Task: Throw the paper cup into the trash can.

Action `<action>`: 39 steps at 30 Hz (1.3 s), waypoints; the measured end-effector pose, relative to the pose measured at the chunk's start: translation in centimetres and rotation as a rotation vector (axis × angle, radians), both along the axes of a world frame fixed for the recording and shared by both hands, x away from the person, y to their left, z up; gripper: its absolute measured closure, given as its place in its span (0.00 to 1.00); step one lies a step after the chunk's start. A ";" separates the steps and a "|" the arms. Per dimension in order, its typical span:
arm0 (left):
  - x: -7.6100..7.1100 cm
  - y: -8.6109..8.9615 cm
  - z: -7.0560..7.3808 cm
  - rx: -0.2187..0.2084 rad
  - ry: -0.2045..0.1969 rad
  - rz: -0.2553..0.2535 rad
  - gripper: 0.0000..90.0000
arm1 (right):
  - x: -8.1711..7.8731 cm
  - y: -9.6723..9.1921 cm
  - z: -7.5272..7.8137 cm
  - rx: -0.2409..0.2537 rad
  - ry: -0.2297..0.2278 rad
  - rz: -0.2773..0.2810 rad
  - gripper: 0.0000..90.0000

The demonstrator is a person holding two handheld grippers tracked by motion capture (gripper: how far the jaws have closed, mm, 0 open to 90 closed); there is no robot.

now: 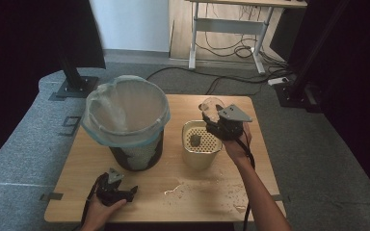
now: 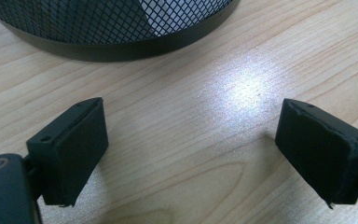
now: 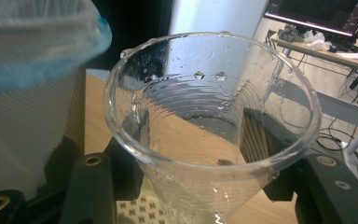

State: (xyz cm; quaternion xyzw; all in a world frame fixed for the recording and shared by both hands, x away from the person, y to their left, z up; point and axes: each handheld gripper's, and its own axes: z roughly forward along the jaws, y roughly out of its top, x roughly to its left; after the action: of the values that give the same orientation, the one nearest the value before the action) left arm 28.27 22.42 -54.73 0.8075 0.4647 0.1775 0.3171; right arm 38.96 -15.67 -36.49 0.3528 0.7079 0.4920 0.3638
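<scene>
Up above the far right part of the wooden table (image 1: pixel 139 192), the right gripper (image 1: pixel 215 117) is clamped on a clear plastic cup (image 3: pixel 205 140), its 2 black jaws pressing the ribbed wall from either side. In the right gripper view the cup's wide mouth faces the camera and its body narrows away from it, so its long axis runs roughly along the jaws; drops of water cling inside near the rim. In the high view the cup (image 1: pixel 211 107) sits at the far end of that gripper, tilted, held over the far rim of a cream container (image 1: pixel 201 156) with a perforated insert. A small dark lump (image 1: pixel 194 140) lies on that insert; what it is cannot be told.

Left of the container stands a black mesh bin (image 1: pixel 136 154) lined with a translucent, blue-edged bag (image 1: pixel 125 113) that folds out over its rim. The bin and the container stand near each other without touching.

The left gripper (image 1: pixel 117 185) rests low at the near left of the table, held by the person's left hand (image 1: pixel 99 211). In the left gripper view its jaws stand well apart with bare wood between them, and the bin's base (image 2: pixel 121 44) lies just ahead.

Spilled water (image 1: pixel 178 190) glistens on the tabletop in front of the container.
</scene>
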 end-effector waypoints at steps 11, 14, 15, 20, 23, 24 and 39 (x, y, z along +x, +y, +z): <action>0.0 0.0 0.0 -0.001 0.000 0.001 0.10 | -0.6 2.6 4.9 0.125 -0.059 0.077 0.48; 0.0 0.0 0.0 0.001 0.000 0.000 0.10 | -0.6 3.7 6.2 0.138 -0.072 0.104 0.47; 0.0 0.0 0.0 0.001 0.000 0.000 0.10 | -0.6 4.1 6.6 0.143 -0.075 0.113 0.47; 0.0 0.0 0.0 0.000 0.001 0.001 0.10 | -0.5 6.2 8.3 0.170 -0.085 0.151 0.47; 0.0 0.0 0.0 -0.001 0.001 -0.003 0.10 | -0.4 7.2 8.9 0.173 -0.091 0.171 0.47; 0.0 0.0 0.0 -0.001 0.001 -0.003 0.10 | -0.3 7.7 9.1 0.176 -0.090 0.179 0.47; 0.0 0.0 0.0 0.000 0.002 -0.012 0.10 | 1.7 16.4 9.4 0.161 0.000 0.324 0.42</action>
State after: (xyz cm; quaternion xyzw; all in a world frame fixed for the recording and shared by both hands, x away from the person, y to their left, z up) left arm 28.25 22.38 -54.72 0.8104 0.4603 0.1750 0.3176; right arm 40.69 0.75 -27.07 0.2622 0.7138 0.5991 0.2505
